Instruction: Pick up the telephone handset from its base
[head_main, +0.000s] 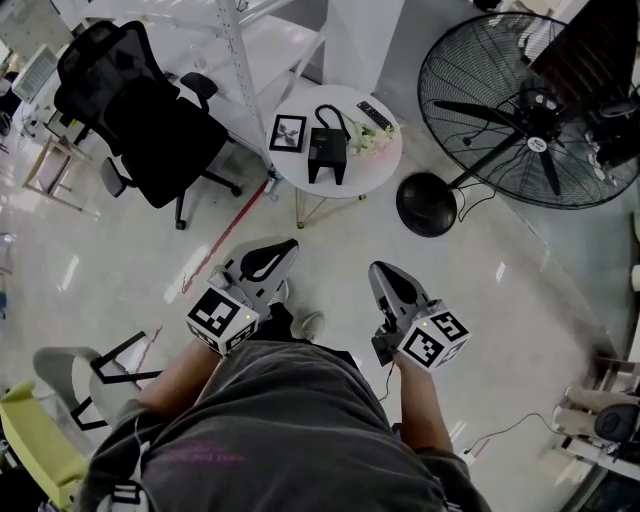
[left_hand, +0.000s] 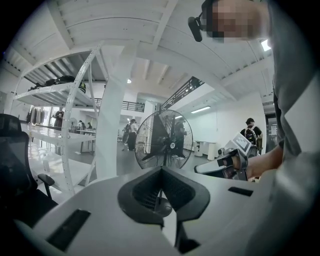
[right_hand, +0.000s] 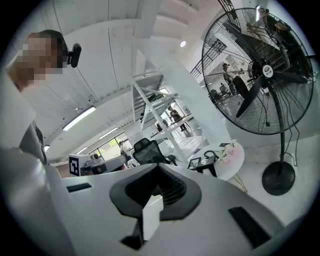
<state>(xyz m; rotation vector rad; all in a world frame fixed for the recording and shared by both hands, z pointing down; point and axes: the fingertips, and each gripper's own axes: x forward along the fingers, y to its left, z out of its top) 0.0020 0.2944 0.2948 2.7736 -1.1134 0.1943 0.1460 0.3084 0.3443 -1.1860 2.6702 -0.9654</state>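
While both tools hang well short of the round counter (head_main: 295, 172), left tool (head_main: 282, 252) and right tool (head_main: 384, 274) are clenched on nothing. Telephone handset (head_main: 334, 118) lies on its base (head_main: 327, 155) at the counter's middle, picture frame (head_main: 288, 132) beside it. Risk: jaws reaching the counter still clenched would shove the base or topple the frame.

Wears a grey short-sleeved T-shirt (head_main: 290, 420) with faint pink print. White-shelled, black-inset left hand-held gripper (head_main: 280, 250) and right hand-held gripper (head_main: 385, 275), each with black-and-white marker cube (head_main: 222, 318).
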